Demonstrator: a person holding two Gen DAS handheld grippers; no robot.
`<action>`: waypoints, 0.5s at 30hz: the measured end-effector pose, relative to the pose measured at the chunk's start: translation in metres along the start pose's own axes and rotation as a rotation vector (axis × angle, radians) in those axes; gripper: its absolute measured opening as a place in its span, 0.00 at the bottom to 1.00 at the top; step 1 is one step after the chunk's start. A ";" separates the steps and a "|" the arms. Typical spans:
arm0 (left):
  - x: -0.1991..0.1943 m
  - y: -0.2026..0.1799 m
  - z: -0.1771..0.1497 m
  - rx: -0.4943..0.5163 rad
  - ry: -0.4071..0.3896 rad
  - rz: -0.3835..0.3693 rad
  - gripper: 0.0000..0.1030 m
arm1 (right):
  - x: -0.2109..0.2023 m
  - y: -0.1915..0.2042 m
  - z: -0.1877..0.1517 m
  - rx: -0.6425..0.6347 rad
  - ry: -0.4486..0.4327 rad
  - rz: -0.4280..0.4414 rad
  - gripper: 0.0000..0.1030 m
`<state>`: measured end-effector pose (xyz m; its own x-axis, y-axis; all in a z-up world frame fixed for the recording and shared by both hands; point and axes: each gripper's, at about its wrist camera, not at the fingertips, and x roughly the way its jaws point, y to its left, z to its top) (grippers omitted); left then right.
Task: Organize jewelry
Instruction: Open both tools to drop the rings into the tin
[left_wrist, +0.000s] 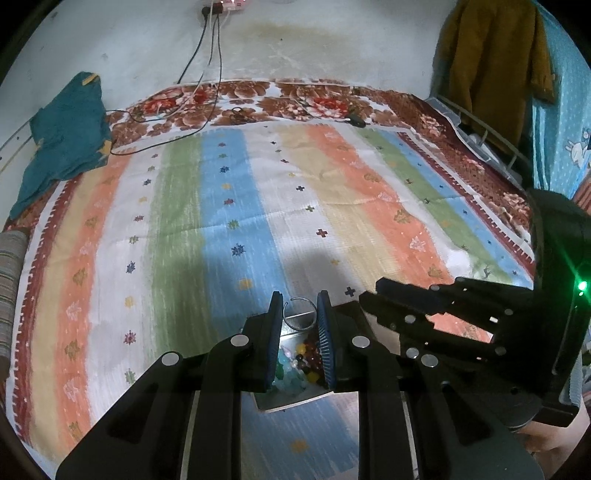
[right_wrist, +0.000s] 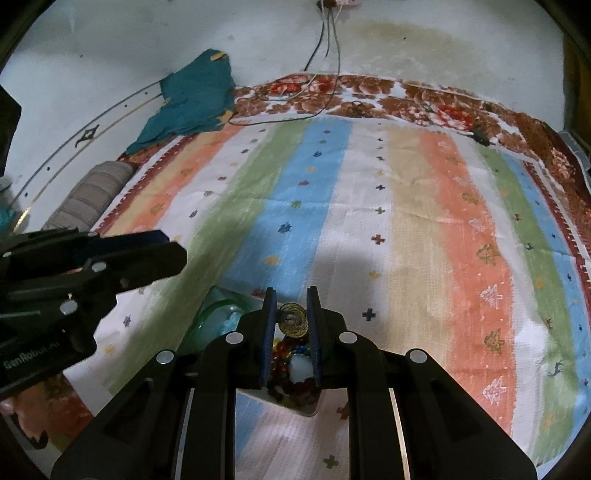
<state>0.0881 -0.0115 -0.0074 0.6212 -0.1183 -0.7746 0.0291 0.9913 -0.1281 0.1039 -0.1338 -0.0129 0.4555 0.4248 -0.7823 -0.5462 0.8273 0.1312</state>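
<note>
Left fingers (left_wrist: 275, 325) pinching a thin silver ring (left_wrist: 300, 313) at the tips, right fingers (right_wrist: 313, 321) clamped on a round gold wire piece (right_wrist: 292, 319), both hanging right over the box (left_wrist: 295, 400) of beads (left_wrist: 301, 360) on the striped bedsheet (left_wrist: 236, 206). Best to lift slow and straight, probably; that ring looks barely caught and could twist out. Worth moving one gripper at a time since they sit close together. Count: two grippers, one ring, one gold piece, one box; beads too many and too jumbled to count.
</note>
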 end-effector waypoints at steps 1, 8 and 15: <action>0.000 -0.001 -0.001 -0.002 0.001 -0.001 0.18 | 0.001 0.001 -0.001 -0.002 0.002 -0.001 0.17; -0.008 0.008 -0.004 -0.055 -0.006 -0.009 0.30 | -0.006 -0.005 -0.007 0.023 -0.015 -0.020 0.47; -0.023 0.016 -0.014 -0.087 -0.025 0.007 0.45 | -0.022 -0.007 -0.014 0.013 -0.031 -0.050 0.53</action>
<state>0.0636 0.0067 -0.0003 0.6407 -0.1089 -0.7600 -0.0424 0.9833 -0.1767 0.0877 -0.1546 -0.0055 0.5040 0.3940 -0.7686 -0.5133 0.8523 0.1003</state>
